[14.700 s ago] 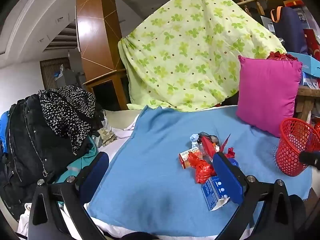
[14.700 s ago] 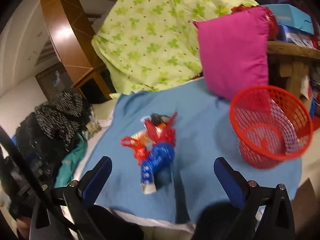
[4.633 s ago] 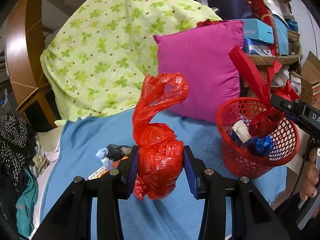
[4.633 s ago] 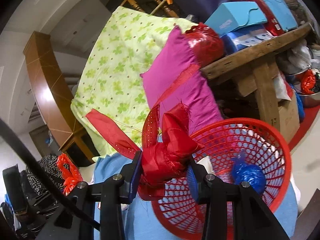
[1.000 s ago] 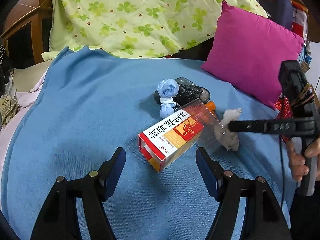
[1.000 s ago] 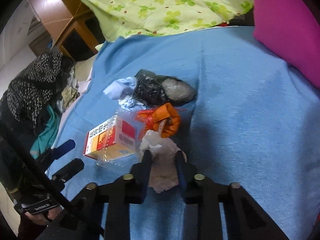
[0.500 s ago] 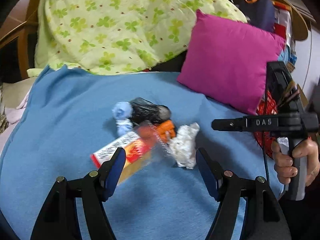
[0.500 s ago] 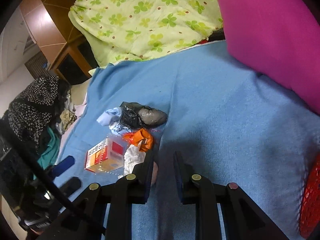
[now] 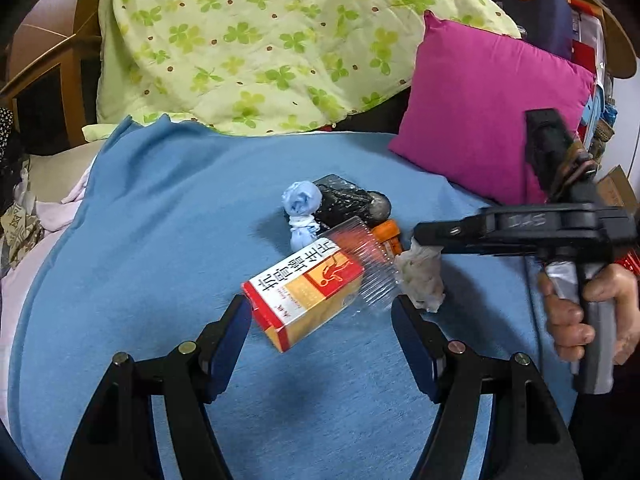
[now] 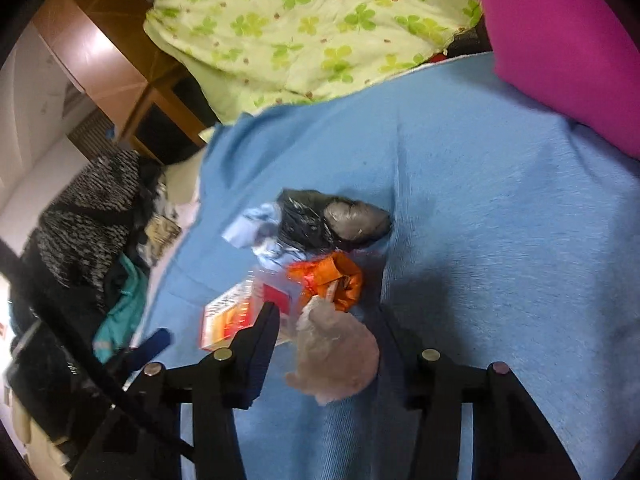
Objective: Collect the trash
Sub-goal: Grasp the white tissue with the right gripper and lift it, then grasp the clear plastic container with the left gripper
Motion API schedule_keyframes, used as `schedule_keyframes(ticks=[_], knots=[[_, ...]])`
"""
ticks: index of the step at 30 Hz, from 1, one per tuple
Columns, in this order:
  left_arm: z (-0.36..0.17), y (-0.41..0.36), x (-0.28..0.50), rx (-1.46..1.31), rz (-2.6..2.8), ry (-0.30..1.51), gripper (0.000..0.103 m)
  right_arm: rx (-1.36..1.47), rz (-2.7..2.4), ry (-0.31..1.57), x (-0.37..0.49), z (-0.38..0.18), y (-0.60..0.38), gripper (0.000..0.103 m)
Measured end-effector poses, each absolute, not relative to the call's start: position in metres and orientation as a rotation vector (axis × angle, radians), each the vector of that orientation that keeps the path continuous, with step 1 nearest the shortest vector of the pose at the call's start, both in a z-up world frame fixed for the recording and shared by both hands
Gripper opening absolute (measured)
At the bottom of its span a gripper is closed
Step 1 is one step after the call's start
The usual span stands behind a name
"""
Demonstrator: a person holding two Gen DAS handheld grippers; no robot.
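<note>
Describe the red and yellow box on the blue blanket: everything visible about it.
The box is small cardboard, red and yellow with a white side bearing black Chinese characters and a white figure on red. It lies tilted on the blue blanket, one end tucked into a clear ribbed plastic tray. It lies just ahead of the open left tongs, which do not touch it.

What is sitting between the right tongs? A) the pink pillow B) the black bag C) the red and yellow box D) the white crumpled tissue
D: the white crumpled tissue lies between the open fingers of the right tongs, on the blue blanket.
</note>
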State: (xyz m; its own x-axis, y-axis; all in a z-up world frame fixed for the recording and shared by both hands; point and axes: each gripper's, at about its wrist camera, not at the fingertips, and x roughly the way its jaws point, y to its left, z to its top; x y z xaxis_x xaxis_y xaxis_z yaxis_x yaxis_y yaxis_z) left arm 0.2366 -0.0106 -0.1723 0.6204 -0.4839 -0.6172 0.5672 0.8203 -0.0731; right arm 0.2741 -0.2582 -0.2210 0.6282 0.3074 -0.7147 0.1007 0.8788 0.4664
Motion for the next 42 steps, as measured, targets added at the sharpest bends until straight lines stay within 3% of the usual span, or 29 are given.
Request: schedule_keyframes(ticks=[2, 3, 4, 7, 14, 24, 35, 42], knots=[[-0.172, -0.011, 0.236, 0.137, -0.613, 0.668, 0.073, 0.482, 0.120, 0.921, 0.283, -0.230, -0.255, 0.048], [-0.172, -0.011, 0.235, 0.143, -0.617, 0.665, 0.073, 0.457, 0.113, 0.955, 0.288, -0.237, -0.252, 0.035], [-0.172, -0.012, 0.234, 0.147, -0.620, 0.663, 0.073, 0.435, 0.102, 0.998, 0.292, -0.246, -0.249, 0.032], [-0.170, -0.018, 0.231, 0.152, -0.637, 0.654, 0.073, 0.432, 0.101, 0.961, 0.287, -0.235, -0.252, 0.027], [-0.168, -0.053, 0.222, 0.175, -0.676, 0.637, 0.073, 0.537, 0.030, 0.794, 0.246, -0.194, -0.295, 0.027], [-0.182, -0.081, 0.241, 0.065, -0.664, 0.711, 0.073, 0.537, -0.023, 0.764, 0.221, -0.184, -0.332, 0.027], [-0.188, -0.071, 0.212, -0.054, -0.621, 0.745, 0.073, 0.512, -0.015, 0.760, 0.223, -0.181, -0.331, 0.027], [-0.208, -0.054, 0.236, -0.175, -0.486, 0.826, 0.073, 0.502, -0.001, 0.762, 0.229, -0.183, -0.322, 0.027]])
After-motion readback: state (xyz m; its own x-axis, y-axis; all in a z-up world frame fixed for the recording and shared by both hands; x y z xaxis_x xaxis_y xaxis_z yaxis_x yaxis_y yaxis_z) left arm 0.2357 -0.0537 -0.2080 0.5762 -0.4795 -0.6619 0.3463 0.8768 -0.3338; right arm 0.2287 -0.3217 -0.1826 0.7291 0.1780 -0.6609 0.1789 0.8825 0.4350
